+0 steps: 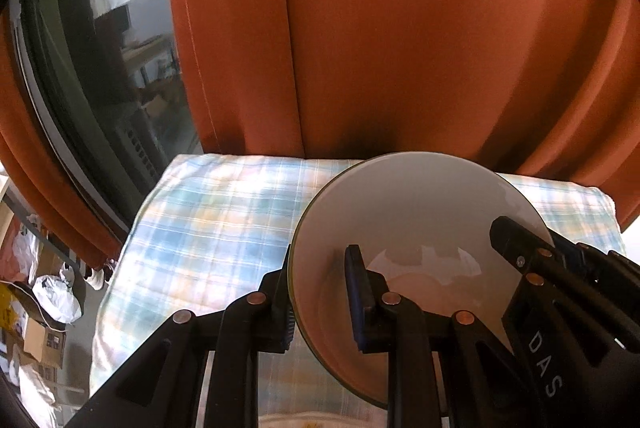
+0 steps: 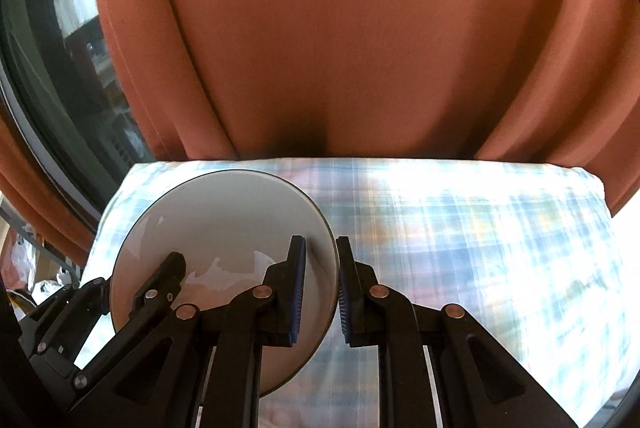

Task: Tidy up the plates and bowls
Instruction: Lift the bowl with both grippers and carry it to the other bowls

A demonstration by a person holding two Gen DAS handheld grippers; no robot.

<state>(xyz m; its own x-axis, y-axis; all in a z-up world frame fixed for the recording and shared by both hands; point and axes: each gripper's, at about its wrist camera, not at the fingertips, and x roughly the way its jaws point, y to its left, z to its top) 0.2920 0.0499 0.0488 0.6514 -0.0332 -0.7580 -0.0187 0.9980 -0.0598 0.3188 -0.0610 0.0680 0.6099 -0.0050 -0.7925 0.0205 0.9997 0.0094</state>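
A white bowl is being carried by both grippers at once, held above a plaid cloth that is spread over a padded surface in front of an orange curtain. The left gripper is being kept pinched on the bowl's left wall, one pad inside and one outside; the right gripper is likewise being kept clamped on the right wall, so the rim is being gripped on opposite sides. The bowl is being held tilted, its opening turned toward the cameras, and it appears to be clear of the cloth, though the underside is hidden. The transport step seems to be in hand. For the next move, a level, matched travel of both hands is being called for, with a resting place chosen among the other dishes, none of which is being shown here.
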